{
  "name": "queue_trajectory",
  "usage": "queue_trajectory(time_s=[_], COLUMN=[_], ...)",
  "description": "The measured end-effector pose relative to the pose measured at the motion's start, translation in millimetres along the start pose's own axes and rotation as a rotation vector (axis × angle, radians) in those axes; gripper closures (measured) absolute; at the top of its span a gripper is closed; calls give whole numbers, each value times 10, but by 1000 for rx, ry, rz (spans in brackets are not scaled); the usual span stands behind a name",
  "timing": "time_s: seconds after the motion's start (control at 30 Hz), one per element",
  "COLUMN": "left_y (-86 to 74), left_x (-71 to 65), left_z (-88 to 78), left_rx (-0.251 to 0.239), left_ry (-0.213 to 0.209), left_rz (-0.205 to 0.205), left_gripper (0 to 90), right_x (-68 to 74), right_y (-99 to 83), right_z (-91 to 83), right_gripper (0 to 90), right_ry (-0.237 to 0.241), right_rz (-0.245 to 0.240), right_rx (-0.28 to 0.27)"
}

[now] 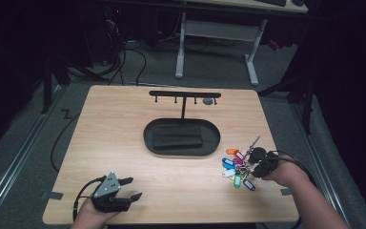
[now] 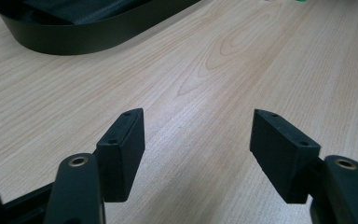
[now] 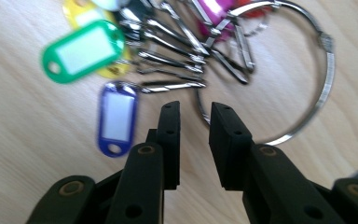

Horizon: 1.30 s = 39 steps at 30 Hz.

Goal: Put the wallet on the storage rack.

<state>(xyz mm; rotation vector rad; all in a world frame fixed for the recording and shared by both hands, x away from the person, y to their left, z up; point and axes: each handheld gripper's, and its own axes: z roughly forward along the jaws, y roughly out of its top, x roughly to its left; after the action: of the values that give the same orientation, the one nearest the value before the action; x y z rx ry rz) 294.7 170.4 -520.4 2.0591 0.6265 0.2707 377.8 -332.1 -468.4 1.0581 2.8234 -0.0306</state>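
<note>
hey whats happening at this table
A person works at a wooden table with a hand-held gripper in each hand. The right hand-held gripper is down at a bunch of keys with coloured tags on a big metal ring; its jaws stand slightly apart astride the ring wire, not pressing on it. The left hand-held gripper rests open near the table's near edge, holding nothing. A black tray with a hook stand waits mid-table.
</note>
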Motion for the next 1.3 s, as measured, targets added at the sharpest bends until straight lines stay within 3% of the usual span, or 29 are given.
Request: queue_trajectory(time_s=[0.23,0.33,0.43,0.57,0.7,0.93,1.1,1.3], left_y=[-2,-8,-10,-1,-1,2,13,15], left_x=[-2,1,-5,-23,-34,-36,-44,-43], left_z=[-1,-8,-15,-14,-1,15,17,32], left_rx=[2,-4,-3,-1,3,8,6,14], left_ry=[0,-3,-5,-5,-5,-6,-8,-7], left_rz=[7,8,10,20,28,28,35,41], left_gripper=[363,363,364,364,363,364,364,364], right_x=[-50,-58,-46,32,95,192,267,280], right_y=[83,102,90,115,135,132,106,101], right_z=[162,186,189,181,161,-194,-412,-689], right_gripper=[684,738,833,870,873,872,873,877], right_ry=[23,71,100,69,55,32,1,-45], right_rz=[-35,14,11,-43,-62,-77,-114,-122], right_rx=[52,37,31,47,92,28,18,22])
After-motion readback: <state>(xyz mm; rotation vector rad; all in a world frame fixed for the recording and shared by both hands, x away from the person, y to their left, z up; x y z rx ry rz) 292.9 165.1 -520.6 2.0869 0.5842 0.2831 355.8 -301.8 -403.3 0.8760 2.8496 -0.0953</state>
